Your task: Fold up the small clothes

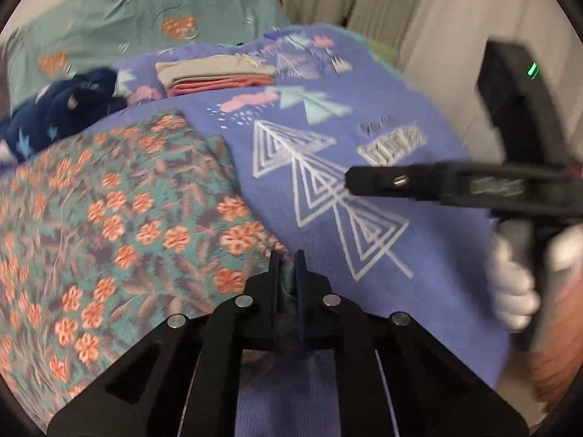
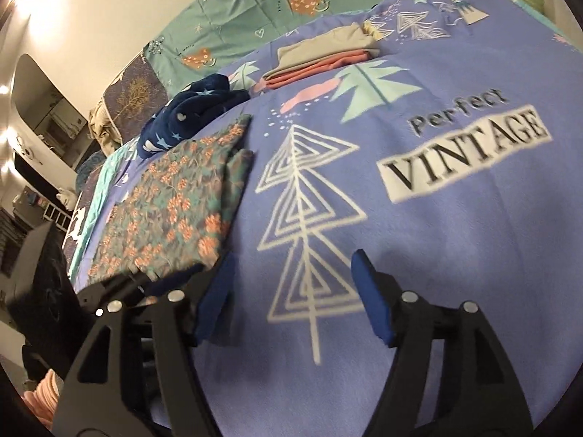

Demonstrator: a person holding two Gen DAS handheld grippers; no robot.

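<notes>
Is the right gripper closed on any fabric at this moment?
No, in the right wrist view the right gripper stands wide open above the bare purple blanket, with nothing between its blue pads.

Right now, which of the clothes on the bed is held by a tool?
The floral cloth: the left tool is shut on its near edge. The navy star-print garment and the grey and pink folded stack lie farther back, untouched.

Both wrist views, somewhat blurred, look low across the blanket [image 1: 419,255].
</notes>
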